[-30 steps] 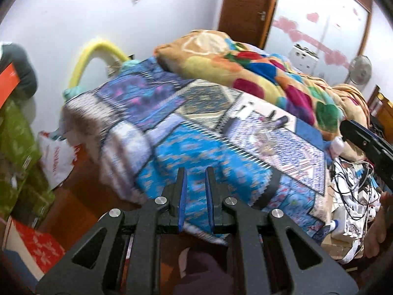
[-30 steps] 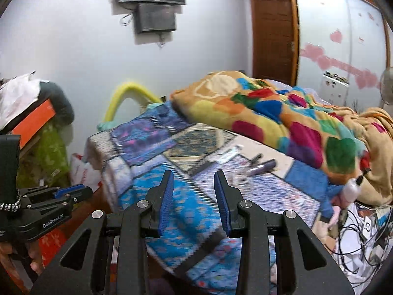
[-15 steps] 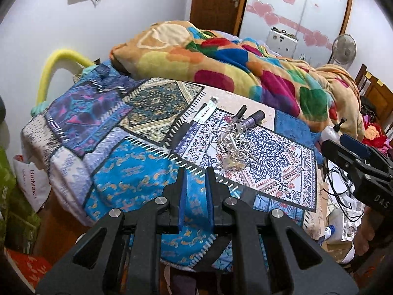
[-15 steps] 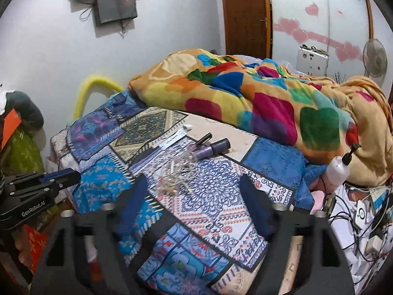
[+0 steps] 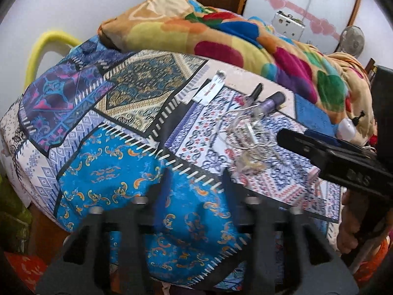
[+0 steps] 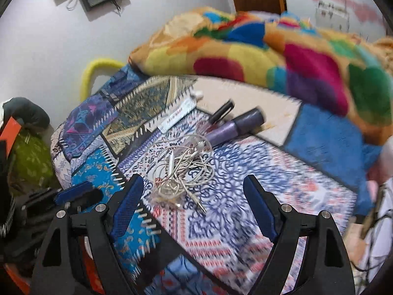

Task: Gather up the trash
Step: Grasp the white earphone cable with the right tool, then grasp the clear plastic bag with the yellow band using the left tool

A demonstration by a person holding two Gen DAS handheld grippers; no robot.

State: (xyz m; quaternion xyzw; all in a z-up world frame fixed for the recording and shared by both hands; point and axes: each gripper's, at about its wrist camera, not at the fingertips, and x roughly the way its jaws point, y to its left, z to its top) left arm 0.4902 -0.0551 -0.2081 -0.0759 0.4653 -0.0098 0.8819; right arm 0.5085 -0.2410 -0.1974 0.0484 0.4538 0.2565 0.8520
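From the left wrist view, the left gripper (image 5: 196, 186) hangs over the near edge of the bed (image 5: 103, 162), its jaws opening with nothing but blue patchwork cover between them; motion blur smears the fingers, so their exact spread is hard to read. Ahead and to the right on the cover lies the likely trash: a tangle of white cord (image 5: 248, 132) with a crumpled clear wrapper (image 5: 249, 163) at its near end, a flat white packet (image 5: 208, 91) farther back, and a black pen (image 5: 255, 91) beside a purple tube (image 5: 270, 102). The right gripper (image 5: 326, 152) reaches in from the right edge, cut off by the frame. From the right wrist view, the right gripper (image 6: 194, 206) stands wide open and empty, the tangle of white cord (image 6: 184, 167) lying just beyond and between its fingertips, apart from both pads. This looks like the approach step, with nothing yet collected. The next move seems to call for lowering the right gripper around the clump and closing low enough to catch loose loops without pinching the cover. Whether the cord is trash or a usable earphone cable cannot be told, the wrapper is hard to make out against the print, and no bin shows in either view.
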